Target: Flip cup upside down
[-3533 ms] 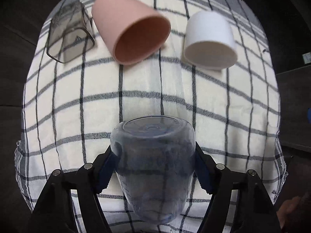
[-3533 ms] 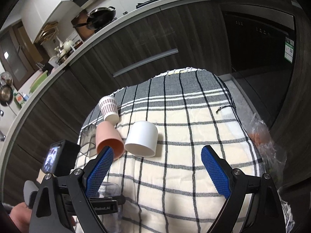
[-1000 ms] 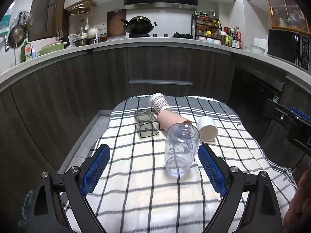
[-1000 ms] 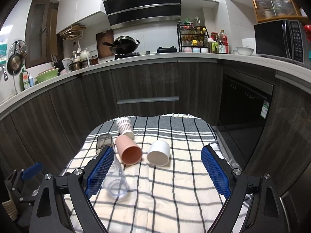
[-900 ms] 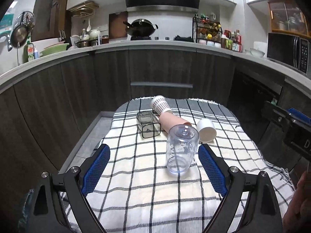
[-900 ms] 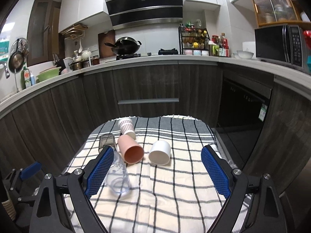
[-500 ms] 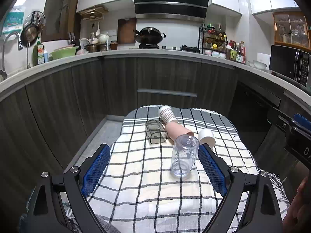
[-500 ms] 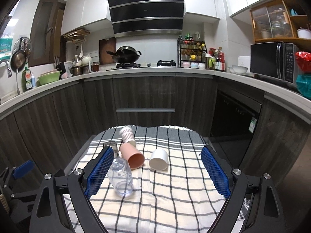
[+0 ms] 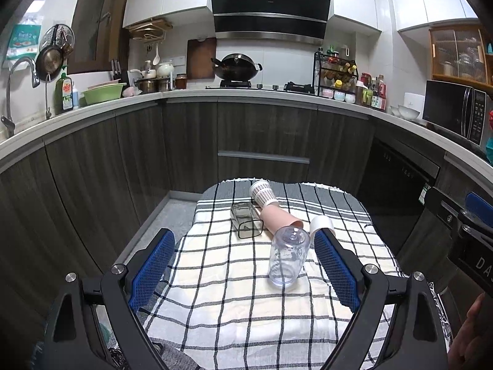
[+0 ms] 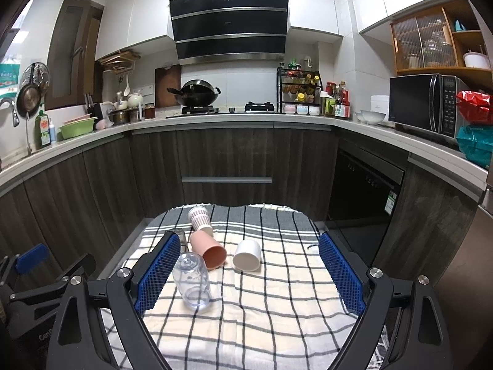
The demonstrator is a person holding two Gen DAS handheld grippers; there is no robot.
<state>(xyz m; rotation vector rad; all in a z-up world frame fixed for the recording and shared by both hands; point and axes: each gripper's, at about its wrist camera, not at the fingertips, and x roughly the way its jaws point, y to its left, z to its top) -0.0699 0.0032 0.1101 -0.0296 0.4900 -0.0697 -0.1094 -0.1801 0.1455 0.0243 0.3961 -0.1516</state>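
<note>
Ahead of both spread, empty grippers, clear cup (image 9: 288,256) stands inverted on cloth (image 9: 234,289).

Dark wood-grain cabinets (image 10: 226,154) under a white counter (image 10: 222,120), black range hood (image 10: 229,24) above.

Left tool (image 9: 243,262): jaws spread wide, nothing between the blue pads (image 9: 151,266); held raised above the near edge of the surface (image 9: 215,308), pointing level across it. Right tool (image 10: 246,273): jaws likewise wide apart, empty, raised over the near edge of the same surface, pointing level. Part of a bare hand (image 9: 468,336) shows at the lower right of the left wrist view.
</note>
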